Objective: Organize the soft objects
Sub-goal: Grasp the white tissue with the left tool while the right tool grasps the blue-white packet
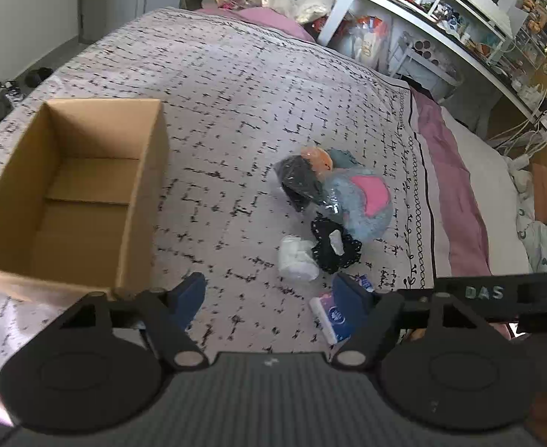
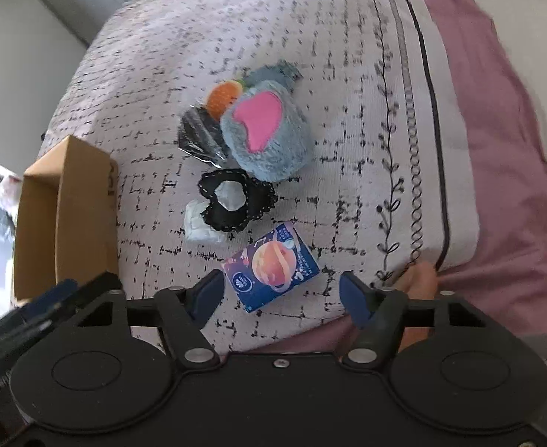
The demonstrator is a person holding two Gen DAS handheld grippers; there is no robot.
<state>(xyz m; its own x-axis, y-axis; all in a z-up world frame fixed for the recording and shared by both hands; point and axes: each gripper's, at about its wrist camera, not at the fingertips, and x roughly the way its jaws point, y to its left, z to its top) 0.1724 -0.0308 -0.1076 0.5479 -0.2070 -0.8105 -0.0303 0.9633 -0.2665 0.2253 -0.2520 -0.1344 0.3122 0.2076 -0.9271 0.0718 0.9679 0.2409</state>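
daylit bedroom: patterned bedspread point(image 1: 258, 85) over mauve sheet point(image 2: 504, 171), cluttered white shelving point(image 1: 459, 15) alongside

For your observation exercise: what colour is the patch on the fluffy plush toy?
Bright pink, on the grey-blue plush toy; clearest in the right wrist view.

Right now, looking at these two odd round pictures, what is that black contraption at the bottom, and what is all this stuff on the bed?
Each picture comes from a camera mounted on a hand-held grasping tool; a person holds one in each hand. No robot is involved. The black shape is the tool itself, with two blue fingers. The left tool and right tool are both open and hold nothing.

Both look down on a patterned bedspread. On it sits an open cardboard box, nothing visible inside. Beside it lies a small pile: a blue plush toy with a pink patch, an orange plush, a black bagged item, a black scrunchie, a white wrapped bundle and a blue tissue packet.
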